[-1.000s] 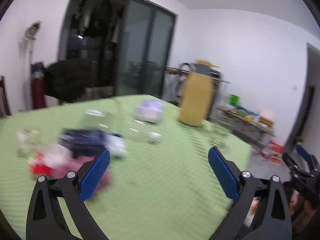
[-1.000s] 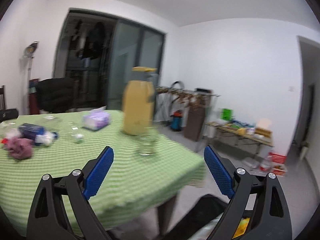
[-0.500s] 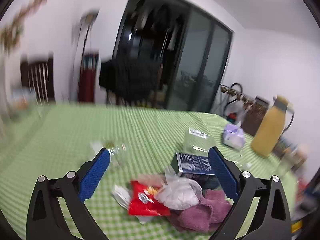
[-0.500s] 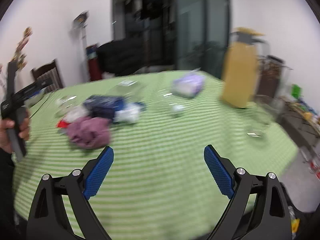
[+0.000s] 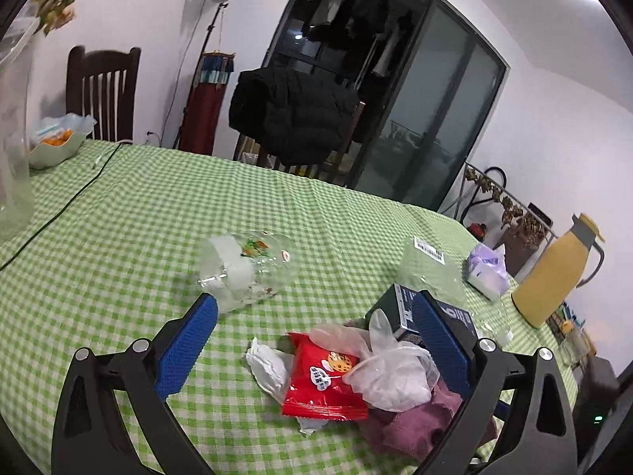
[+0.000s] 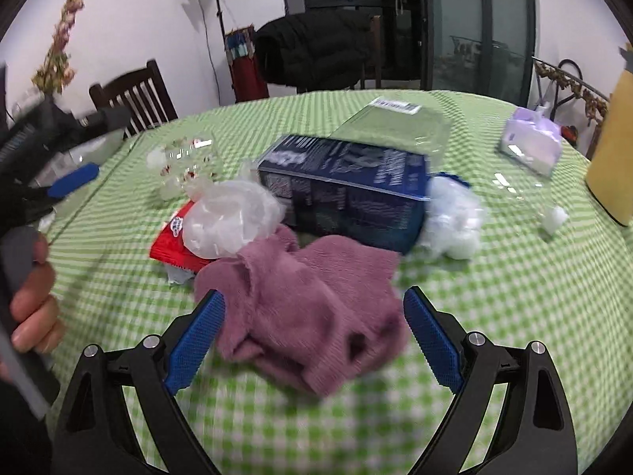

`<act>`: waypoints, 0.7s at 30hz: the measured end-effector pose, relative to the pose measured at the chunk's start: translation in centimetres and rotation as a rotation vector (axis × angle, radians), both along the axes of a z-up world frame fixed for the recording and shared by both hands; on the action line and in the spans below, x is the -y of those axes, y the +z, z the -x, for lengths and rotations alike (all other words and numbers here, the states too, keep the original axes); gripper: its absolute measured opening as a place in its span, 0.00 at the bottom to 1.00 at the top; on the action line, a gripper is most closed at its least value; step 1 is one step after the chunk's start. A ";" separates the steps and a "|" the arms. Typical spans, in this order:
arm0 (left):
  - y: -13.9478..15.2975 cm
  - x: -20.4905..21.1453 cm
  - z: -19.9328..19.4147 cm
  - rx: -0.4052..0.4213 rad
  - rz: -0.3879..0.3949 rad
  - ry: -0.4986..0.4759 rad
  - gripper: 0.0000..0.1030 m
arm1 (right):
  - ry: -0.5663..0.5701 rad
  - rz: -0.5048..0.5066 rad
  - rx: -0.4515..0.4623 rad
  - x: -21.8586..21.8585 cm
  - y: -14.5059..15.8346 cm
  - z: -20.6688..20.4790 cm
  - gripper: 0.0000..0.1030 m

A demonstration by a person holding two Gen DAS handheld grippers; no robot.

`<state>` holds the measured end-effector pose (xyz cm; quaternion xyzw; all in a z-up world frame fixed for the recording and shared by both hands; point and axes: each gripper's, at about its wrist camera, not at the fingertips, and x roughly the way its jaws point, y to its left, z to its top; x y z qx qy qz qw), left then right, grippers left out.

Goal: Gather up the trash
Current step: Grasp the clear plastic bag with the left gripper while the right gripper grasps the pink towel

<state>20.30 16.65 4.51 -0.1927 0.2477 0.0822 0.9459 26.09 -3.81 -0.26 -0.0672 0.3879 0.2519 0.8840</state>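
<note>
A pile of trash lies on the green checked table: a red snack wrapper, a crumpled clear bag, white paper, a purple cloth and a dark blue box. A clear printed wrapper lies apart, farther back. My left gripper is open and empty just above the pile. My right gripper is open and empty with the purple cloth between its fingers. White crumpled plastic lies right of the box.
A yellow jug and a purple tissue pack stand at the table's right side. A flat clear bag with a barcode label lies behind the box. A bowl, a black cable and chairs are at the far left.
Both grippers swung from the room and table edge toward the trash pile and came closer. The right gripper now straddles the purple cloth. Both stayed open.
</note>
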 end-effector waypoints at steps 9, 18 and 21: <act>-0.5 1.4 -0.5 0.002 -0.005 -0.054 0.93 | -0.040 -0.049 0.063 6.0 2.6 5.4 0.18; -2.4 7.7 -1.5 -0.065 -0.196 -0.246 0.74 | -0.140 -0.127 0.061 11.7 2.9 7.9 0.19; -4.0 8.9 -2.4 -0.137 -0.213 -0.309 0.71 | -0.143 -0.132 0.035 11.9 2.0 7.9 0.19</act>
